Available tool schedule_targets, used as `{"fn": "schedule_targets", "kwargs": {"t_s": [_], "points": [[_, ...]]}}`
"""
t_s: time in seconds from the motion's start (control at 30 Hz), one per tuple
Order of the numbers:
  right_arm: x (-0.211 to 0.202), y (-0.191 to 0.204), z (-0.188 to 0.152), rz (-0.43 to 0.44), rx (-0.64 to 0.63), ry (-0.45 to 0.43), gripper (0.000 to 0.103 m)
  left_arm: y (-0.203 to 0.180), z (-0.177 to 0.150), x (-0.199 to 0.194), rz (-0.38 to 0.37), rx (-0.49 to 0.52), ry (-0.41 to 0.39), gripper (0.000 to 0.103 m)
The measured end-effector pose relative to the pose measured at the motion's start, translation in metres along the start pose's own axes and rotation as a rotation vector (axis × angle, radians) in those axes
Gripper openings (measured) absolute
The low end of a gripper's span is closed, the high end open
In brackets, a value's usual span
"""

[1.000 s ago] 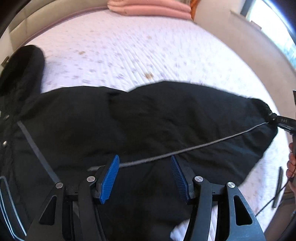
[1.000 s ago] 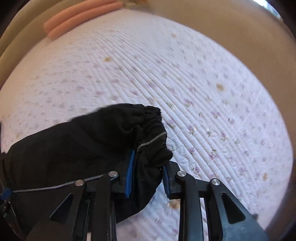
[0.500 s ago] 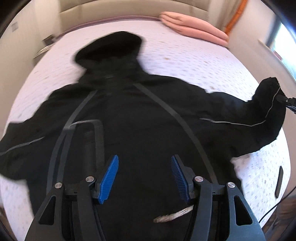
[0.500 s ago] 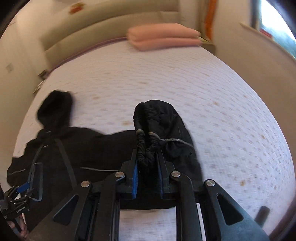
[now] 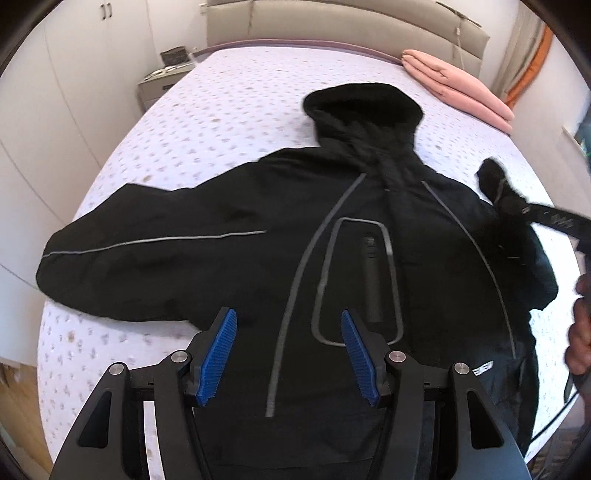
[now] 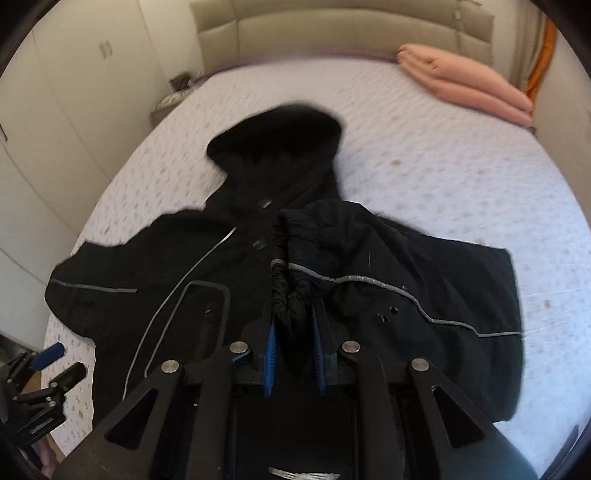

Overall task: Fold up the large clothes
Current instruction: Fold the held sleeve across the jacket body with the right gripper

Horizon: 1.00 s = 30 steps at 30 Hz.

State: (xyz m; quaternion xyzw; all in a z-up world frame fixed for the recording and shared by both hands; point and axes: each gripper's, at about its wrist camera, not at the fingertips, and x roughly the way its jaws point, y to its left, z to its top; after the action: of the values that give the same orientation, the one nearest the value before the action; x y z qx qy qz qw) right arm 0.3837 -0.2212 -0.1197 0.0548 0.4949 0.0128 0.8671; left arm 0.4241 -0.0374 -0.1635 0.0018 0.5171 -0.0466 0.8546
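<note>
A black hooded jacket (image 5: 258, 258) with grey reflective stripes lies spread front-up on the bed, hood toward the headboard; it also shows in the right wrist view (image 6: 184, 266). My left gripper (image 5: 288, 350) is open and empty, held above the jacket's lower front. My right gripper (image 6: 293, 350) is shut on the elastic cuff of the right sleeve (image 6: 291, 295) and holds it over the jacket's chest. That sleeve (image 5: 498, 184) is seen lifted at the right in the left wrist view. The left sleeve (image 5: 129, 251) lies stretched out flat.
The bed (image 5: 240, 103) has a white quilted cover with small flowers. A folded pink blanket (image 5: 458, 88) lies at the far right by the headboard (image 5: 332, 22). A nightstand (image 5: 162, 77) and white wardrobe (image 5: 55, 92) stand to the left.
My right gripper has carried the sleeve cuff from the far right inward over the jacket's chest. My left gripper has pulled back and swung, staying open, so the whole jacket shows.
</note>
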Motion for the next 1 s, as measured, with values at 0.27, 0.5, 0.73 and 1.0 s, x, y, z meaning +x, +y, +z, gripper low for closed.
{"fn": "schedule_targets", "kwargs": {"t_s": [0.27, 0.5, 0.73, 1.0], "points": [[0.088, 0.034, -0.028, 0.013, -0.007, 0.157, 0.028, 0.022, -0.008, 0.014, -0.012, -0.010, 0.037, 0.061], [0.133, 0.021, -0.048, 0.101, 0.075, 0.287, 0.048, 0.017, -0.007, 0.027, -0.044, -0.002, 0.052, 0.061], [0.038, -0.014, -0.033, 0.176, 0.100, 0.138, 0.065, -0.033, 0.022, 0.035, -0.137, 0.049, 0.031, 0.061], [0.051, -0.129, -0.050, -0.167, 0.200, 0.133, 0.043, -0.109, 0.064, 0.092, -0.411, 0.104, 0.077, 0.061]]}}
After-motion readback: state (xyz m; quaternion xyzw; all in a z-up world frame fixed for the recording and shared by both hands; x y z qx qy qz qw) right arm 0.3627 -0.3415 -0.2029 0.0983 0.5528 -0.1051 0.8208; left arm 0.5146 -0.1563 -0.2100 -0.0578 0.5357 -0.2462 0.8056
